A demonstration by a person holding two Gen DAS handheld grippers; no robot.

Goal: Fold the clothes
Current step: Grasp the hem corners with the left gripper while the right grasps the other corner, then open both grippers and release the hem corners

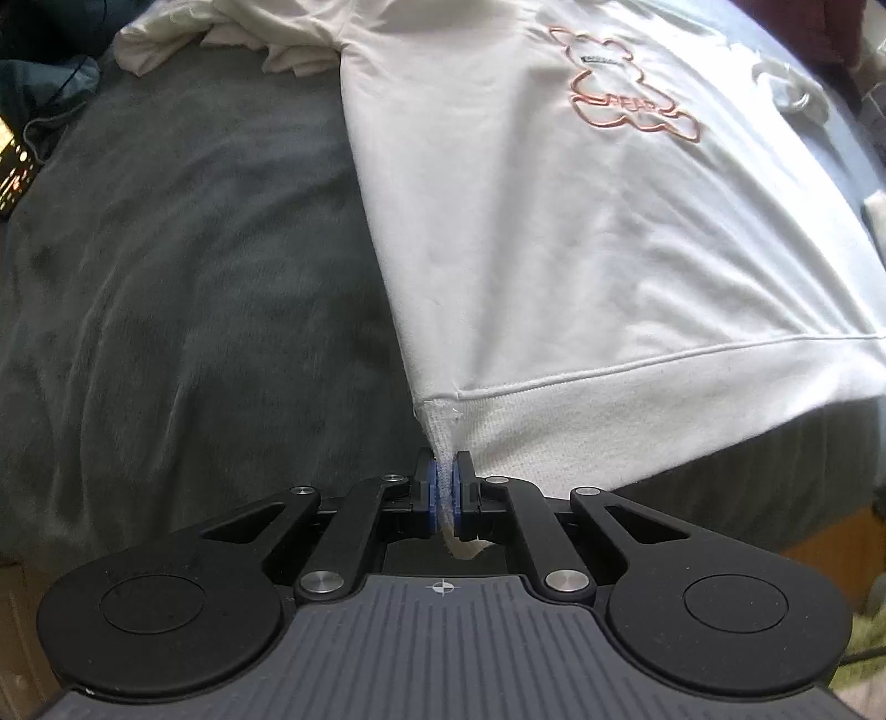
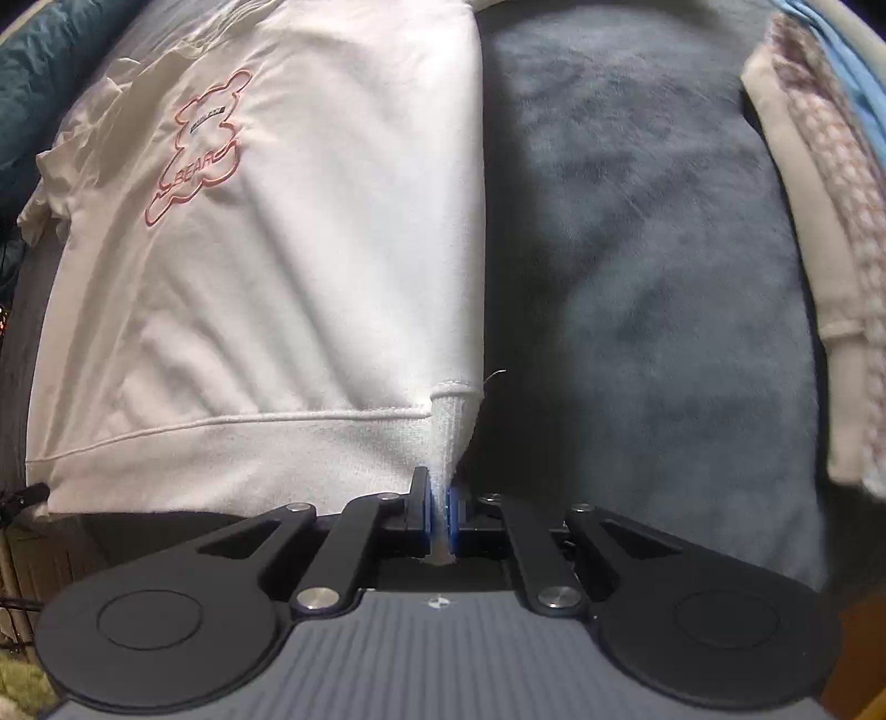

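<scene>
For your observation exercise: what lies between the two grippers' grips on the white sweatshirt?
In both wrist views, only the sweatshirt's ribbed hem band runs from left gripper to right gripper.

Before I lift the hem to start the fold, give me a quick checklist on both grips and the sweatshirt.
1. Left gripper shut on the hem corner of the white sweatshirt: ok.
2. Right gripper shut on the other hem corner: ok.
3. Sweatshirt body flat on the grey blanket, bear print facing up: ok.
4. Sleeves laid flat: not ok; one is bunched at the far end.
5. Blanket clear to the right: ok, though other clothing lies at its edge.
6. Depth of each bite: cannot tell.
</scene>
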